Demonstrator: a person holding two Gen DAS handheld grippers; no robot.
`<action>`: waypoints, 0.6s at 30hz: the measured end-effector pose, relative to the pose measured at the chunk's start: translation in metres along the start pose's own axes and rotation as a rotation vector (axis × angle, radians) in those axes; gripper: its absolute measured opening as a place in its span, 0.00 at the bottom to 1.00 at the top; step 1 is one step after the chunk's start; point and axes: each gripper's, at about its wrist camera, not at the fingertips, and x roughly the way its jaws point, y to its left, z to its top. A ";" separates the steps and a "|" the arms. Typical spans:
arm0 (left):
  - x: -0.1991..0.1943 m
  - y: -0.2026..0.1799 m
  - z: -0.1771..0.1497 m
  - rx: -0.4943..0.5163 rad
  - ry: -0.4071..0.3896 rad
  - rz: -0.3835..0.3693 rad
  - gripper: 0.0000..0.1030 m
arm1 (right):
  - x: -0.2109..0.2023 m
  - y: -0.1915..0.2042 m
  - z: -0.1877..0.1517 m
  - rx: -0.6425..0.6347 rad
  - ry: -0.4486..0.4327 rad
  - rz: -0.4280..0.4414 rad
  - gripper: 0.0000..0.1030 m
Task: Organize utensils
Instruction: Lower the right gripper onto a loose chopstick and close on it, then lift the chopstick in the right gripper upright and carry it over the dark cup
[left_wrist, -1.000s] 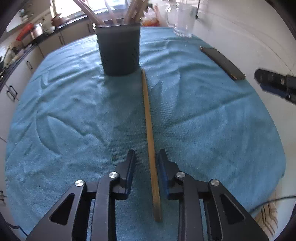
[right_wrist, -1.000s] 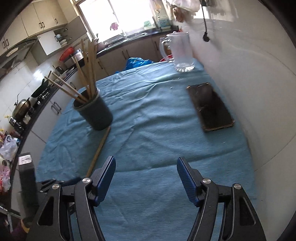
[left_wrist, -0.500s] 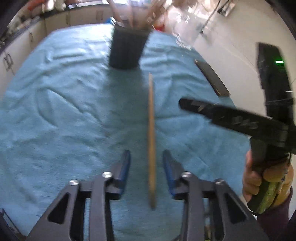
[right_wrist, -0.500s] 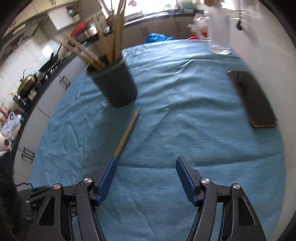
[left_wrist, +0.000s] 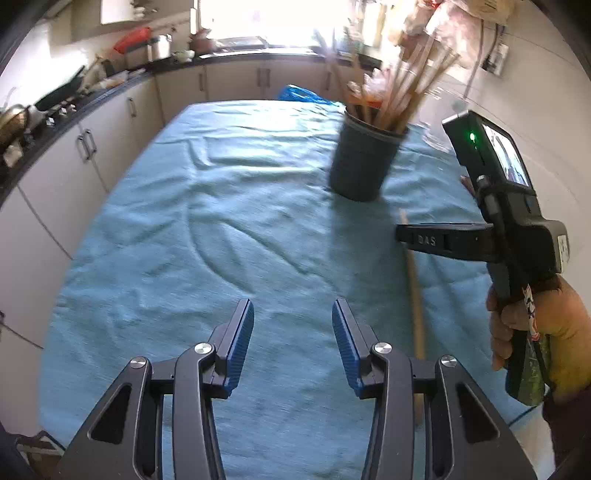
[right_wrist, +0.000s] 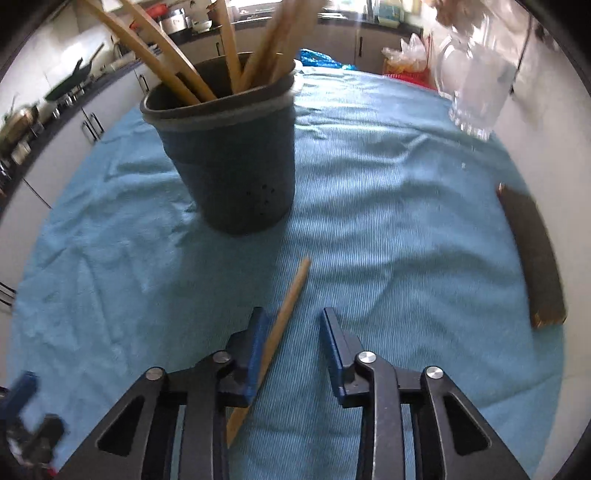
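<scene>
Since the frame half a second earlier, the left gripper (left_wrist: 293, 334) has swung off the long wooden stick (right_wrist: 284, 321) and its jaws have spread wide over bare cloth, while the right gripper (right_wrist: 291, 350) has closed in on that stick. In the right wrist view the stick lies flat on the blue ribbed cloth (right_wrist: 388, 229) covering the table, running from the lower centre of the frame up toward the dark grey perforated utensil holder (right_wrist: 232, 162) at upper centre; it sits between the parted jaws, hard against the left blue pad, with a gap to the right pad, so nothing is clamped yet. The holder stands upright, filled with more wooden sticks (right_wrist: 173, 62). A clear glass jug (right_wrist: 476, 85) stands at upper right, and a dark flat phone (right_wrist: 532, 254) lies at the right edge. In the left wrist view the stick (left_wrist: 415, 295) lies at right, beside the person's hand (left_wrist: 535, 325).
</scene>
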 end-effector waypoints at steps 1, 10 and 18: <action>-0.001 0.003 0.000 -0.002 -0.005 0.010 0.42 | 0.001 0.003 0.002 -0.007 -0.006 -0.012 0.25; -0.006 0.015 0.000 -0.021 -0.015 0.040 0.42 | -0.019 -0.001 0.002 0.020 -0.067 0.065 0.06; -0.014 0.003 -0.003 0.010 -0.039 0.067 0.43 | -0.093 -0.001 -0.009 -0.007 -0.239 0.111 0.06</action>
